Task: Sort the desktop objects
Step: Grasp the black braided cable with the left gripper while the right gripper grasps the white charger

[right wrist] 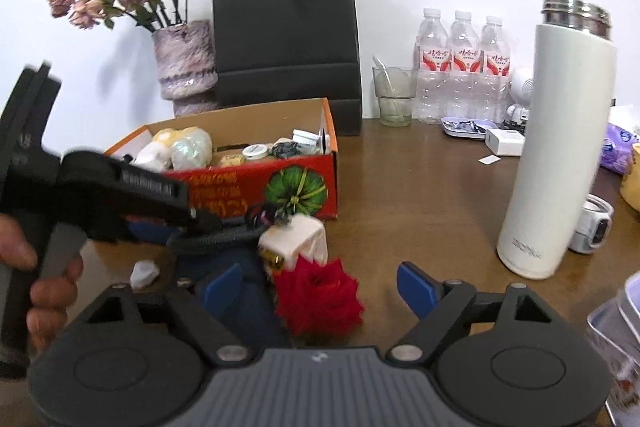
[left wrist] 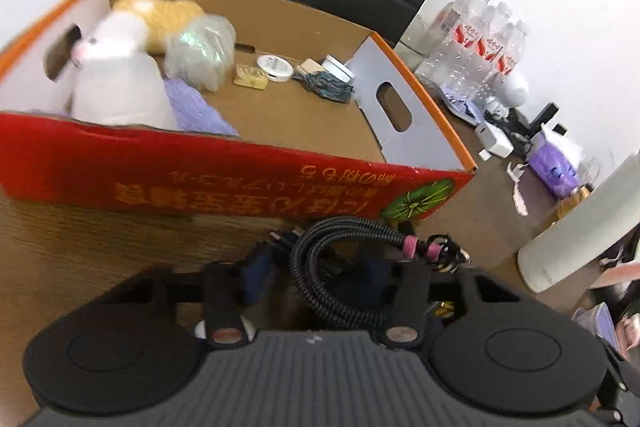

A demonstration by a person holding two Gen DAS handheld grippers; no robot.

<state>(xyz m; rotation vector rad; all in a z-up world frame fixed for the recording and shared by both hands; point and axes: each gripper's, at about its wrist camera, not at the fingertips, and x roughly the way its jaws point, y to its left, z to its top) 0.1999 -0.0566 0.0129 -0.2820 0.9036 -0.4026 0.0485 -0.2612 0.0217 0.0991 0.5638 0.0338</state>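
A red cardboard box (left wrist: 224, 171) stands on the brown desk and also shows in the right wrist view (right wrist: 256, 183). It holds a plush toy (left wrist: 116, 39), a plastic bag, tape and small items. My left gripper (left wrist: 320, 267) is shut on a coiled black braided cable (left wrist: 340, 267) just in front of the box; the cable also shows in the right wrist view (right wrist: 216, 237). My right gripper (right wrist: 320, 287) is open, its blue fingers (right wrist: 416, 287) either side of a red fabric flower (right wrist: 320, 301). A white cube (right wrist: 296, 239) lies behind the flower.
A tall white thermos (right wrist: 556, 155) stands at the right, with water bottles (right wrist: 464, 67), a glass (right wrist: 394, 95), a black paper bag (right wrist: 284, 23) and a vase of dried roses (right wrist: 186, 59) at the back. Small clutter lies at the right desk edge (left wrist: 552, 163).
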